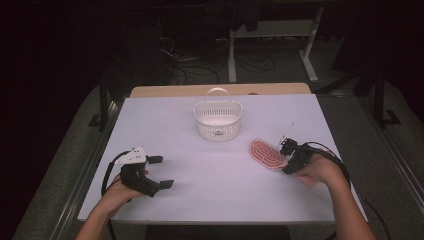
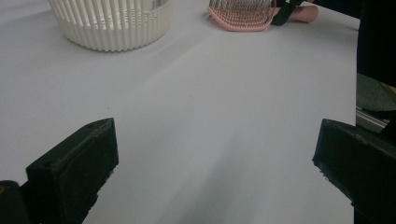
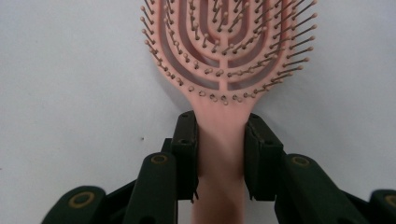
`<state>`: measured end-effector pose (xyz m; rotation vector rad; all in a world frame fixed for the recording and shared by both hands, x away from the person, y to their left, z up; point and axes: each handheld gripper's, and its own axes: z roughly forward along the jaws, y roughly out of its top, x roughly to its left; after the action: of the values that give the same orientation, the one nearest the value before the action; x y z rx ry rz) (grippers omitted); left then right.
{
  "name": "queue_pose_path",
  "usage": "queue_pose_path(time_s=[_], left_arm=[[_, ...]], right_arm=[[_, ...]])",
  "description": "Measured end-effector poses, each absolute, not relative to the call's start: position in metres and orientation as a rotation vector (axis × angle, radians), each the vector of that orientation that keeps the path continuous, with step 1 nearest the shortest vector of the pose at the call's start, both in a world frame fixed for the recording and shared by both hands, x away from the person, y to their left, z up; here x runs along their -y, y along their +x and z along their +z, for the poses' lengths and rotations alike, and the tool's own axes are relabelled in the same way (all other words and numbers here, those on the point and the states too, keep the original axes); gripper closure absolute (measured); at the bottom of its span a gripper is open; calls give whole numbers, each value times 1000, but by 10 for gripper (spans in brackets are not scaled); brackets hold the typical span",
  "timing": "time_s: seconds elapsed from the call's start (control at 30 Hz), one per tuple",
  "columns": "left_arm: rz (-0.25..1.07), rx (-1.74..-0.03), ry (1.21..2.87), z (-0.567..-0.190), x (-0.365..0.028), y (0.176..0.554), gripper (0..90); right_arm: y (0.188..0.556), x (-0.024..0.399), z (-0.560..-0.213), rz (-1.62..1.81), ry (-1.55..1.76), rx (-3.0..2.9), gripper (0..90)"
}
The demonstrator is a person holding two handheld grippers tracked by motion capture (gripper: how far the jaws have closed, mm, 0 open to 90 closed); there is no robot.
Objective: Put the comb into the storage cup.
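White slatted basket with a hoop handle, standing upright on the white table toward its far edge; through its open top the perforated floor shows, with a small dark mark on it that is too small to identify. In the left gripper view the basket's ribbed wall fills the upper left.

Pink paddle hairbrush, lying flat on the table, bristles up, to the near right of the basket and apart from it. Its long axis runs obliquely: the oval head points back toward the basket, the handle points away from it toward the person's right hand. In the right gripper view the vented head lies ahead of the jaws and the handle runs straight back between them.

Right gripper, at the end of the brush farthest from the basket; its jaws are clamped on the handle, one pad on each flank just behind the head.

Left gripper, on the near left of the basket and well apart from it, low over bare table; its jaws stand wide apart with nothing between them.
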<state>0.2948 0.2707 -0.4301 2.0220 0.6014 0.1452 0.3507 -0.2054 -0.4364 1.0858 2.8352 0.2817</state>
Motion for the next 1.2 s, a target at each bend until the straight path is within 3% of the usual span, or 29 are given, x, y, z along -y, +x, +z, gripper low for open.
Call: queue_pose_path(time_s=[1.2], left_arm=[[151,-603,2026,-429,-273,295,0]], right_arm=[[353,217,-430,459,1176,-2828,689]])
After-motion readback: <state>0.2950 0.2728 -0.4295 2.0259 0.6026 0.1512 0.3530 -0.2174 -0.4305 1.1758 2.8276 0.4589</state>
